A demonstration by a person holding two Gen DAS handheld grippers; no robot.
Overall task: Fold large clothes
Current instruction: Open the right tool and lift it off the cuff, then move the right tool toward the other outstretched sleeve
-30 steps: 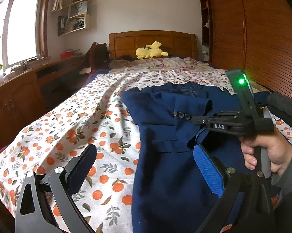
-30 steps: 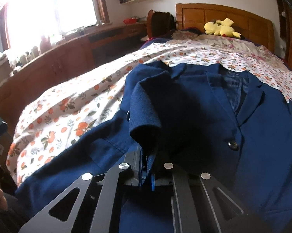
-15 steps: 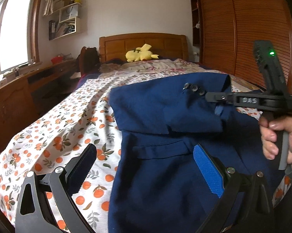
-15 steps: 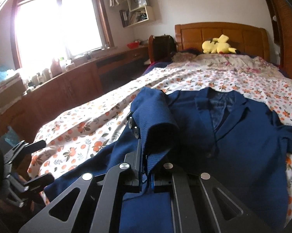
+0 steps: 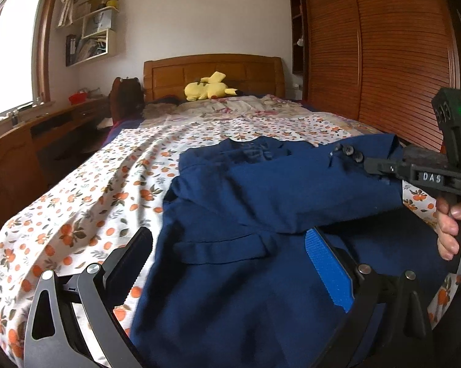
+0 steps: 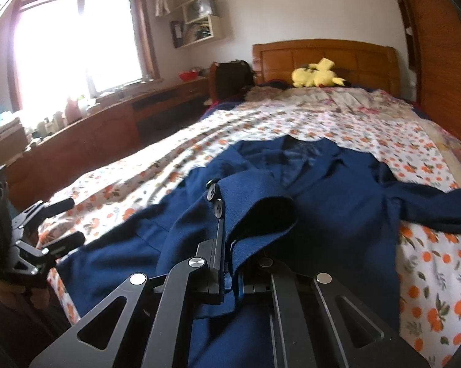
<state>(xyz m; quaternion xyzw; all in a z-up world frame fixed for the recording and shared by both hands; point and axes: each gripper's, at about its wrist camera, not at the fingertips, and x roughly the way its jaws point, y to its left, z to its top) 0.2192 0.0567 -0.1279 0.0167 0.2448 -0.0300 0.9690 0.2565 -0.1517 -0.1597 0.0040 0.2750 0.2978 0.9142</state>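
A navy blue jacket point(image 5: 245, 291) lies face up on the bed, collar toward the headboard. My left gripper point(image 5: 230, 263) hovers open over its lower left part, one pad over the sheet and the blue pad over the cloth, holding nothing. My right gripper point(image 5: 368, 164), with a hand on its handle, is shut on the jacket's sleeve point(image 5: 291, 184) at the buttoned cuff and holds it stretched across the jacket's front. In the right wrist view the sleeve point(image 6: 255, 202) drapes over the right gripper point(image 6: 227, 254), the jacket point(image 6: 337, 214) lies beyond, and the left gripper point(image 6: 71, 222) stands open at the left.
The bed has an orange-print sheet point(image 5: 92, 208) with a yellow plush toy point(image 5: 209, 87) at the wooden headboard. A wooden wardrobe point(image 5: 383, 61) lines the right side. A long wooden desk point(image 6: 107, 122) runs under the window on the left.
My right gripper has carried the sleeve cuff rightward and a little up, stretching the sleeve across the jacket. The left gripper shifted sideways along the jacket and stayed open.
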